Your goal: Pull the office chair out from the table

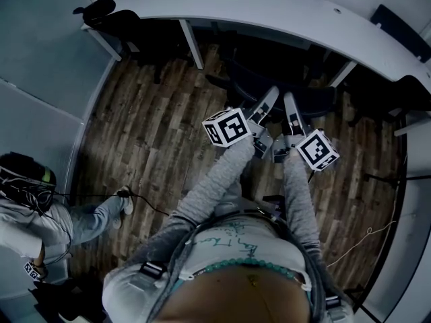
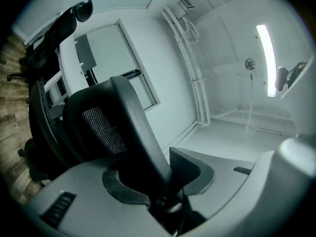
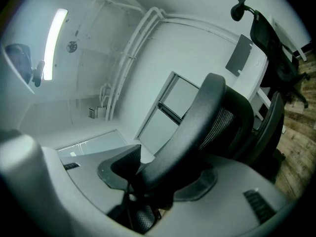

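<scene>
In the head view, a black chair [image 1: 246,79] is being kept close against the inner curve of a smooth white table [image 1: 269,12], with its back turned toward the person. The left gripper [image 1: 269,98] and the right gripper [image 1: 291,103] are being held side by side, near each other, on the top of the chair's back. Their marker cubes [image 1: 227,126] are being carried above grey knitted sleeves [image 1: 215,180]. The floor [image 1: 155,133] is being shown as streaked wooden planks. A second person [image 1: 40,214] is being shown at the lower left, well apart from the chair.

In the left gripper view, the chair's rim [image 2: 133,127], a smooth, rounded band of black plastic, is being clamped by the left gripper [image 2: 158,181]. The rim is being pressed from both sides by the dark, finely textured pads [image 2: 121,191] set in broad grey jaws. Fine mesh [image 2: 101,130] is being held taut inside the rim. Another black chair [image 2: 54,38] is being shown by the table at the upper left.

In the right gripper view, the same curved rim [image 3: 197,122] is being gripped by the right gripper [image 3: 158,177], its pads closed against the plastic. The mesh panel [image 3: 222,122] is being shown just behind the rim.
</scene>
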Available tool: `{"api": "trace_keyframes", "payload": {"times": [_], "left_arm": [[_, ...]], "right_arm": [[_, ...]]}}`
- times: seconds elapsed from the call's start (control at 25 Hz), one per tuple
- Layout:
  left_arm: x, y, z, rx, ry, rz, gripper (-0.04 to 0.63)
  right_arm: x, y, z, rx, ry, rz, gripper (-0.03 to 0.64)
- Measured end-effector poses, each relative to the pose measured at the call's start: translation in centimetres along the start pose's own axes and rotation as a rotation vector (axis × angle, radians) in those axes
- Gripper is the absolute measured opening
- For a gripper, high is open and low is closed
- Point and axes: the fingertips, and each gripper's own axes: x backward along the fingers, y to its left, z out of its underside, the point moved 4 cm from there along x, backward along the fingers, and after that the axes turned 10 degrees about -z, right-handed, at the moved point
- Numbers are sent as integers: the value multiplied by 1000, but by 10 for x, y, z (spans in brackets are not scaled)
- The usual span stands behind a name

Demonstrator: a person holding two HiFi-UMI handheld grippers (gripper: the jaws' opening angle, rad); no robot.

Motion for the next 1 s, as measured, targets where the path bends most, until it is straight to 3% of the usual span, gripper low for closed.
{"api": "trace_keyframes", "payload": {"times": [1.0], "left_arm": [[72,-37,42,25,8,10,149]], "right_arm": [[68,46,21,-27,29,-42,207]]}}
